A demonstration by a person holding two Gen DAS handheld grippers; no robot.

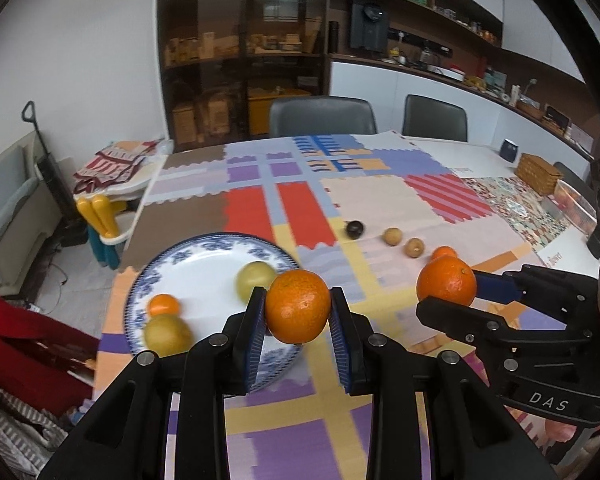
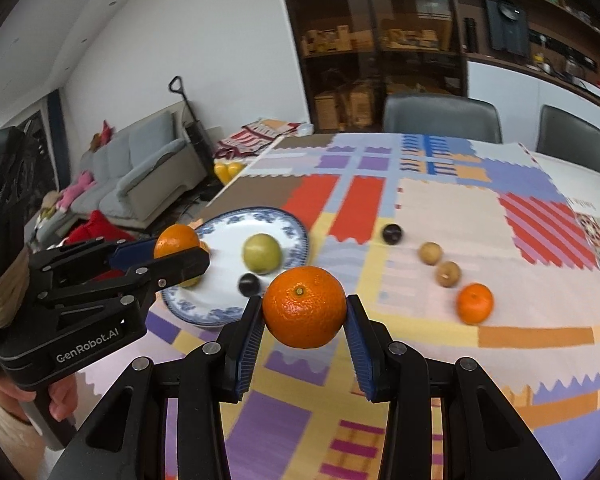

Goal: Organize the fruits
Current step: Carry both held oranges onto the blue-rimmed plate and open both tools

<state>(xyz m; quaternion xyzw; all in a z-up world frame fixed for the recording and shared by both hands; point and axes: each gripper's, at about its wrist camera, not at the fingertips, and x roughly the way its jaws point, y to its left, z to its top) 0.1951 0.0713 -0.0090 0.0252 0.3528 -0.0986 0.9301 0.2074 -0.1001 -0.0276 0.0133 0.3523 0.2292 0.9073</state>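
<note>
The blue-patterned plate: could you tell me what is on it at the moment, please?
On the plate lie two yellow-green fruits, a small orange and a dark plum. The left gripper, holding an orange, hides part of its near rim.

The round white china plate carries a blue floral band and a dark blue edge. On it lie two yellow-green round fruits, a small orange mandarin and, in the right wrist view, a dark purple-black round fruit. The patchwork cloth over the bench shows blocks of brown, red, lilac, purple, cream, yellow and peach, with a red-and-pink striped square and blue bars. Each black gripper has blue ribbed pads against a bright orange dimpled mandarin. Two tan round fruits lie on the cream patch.
</note>
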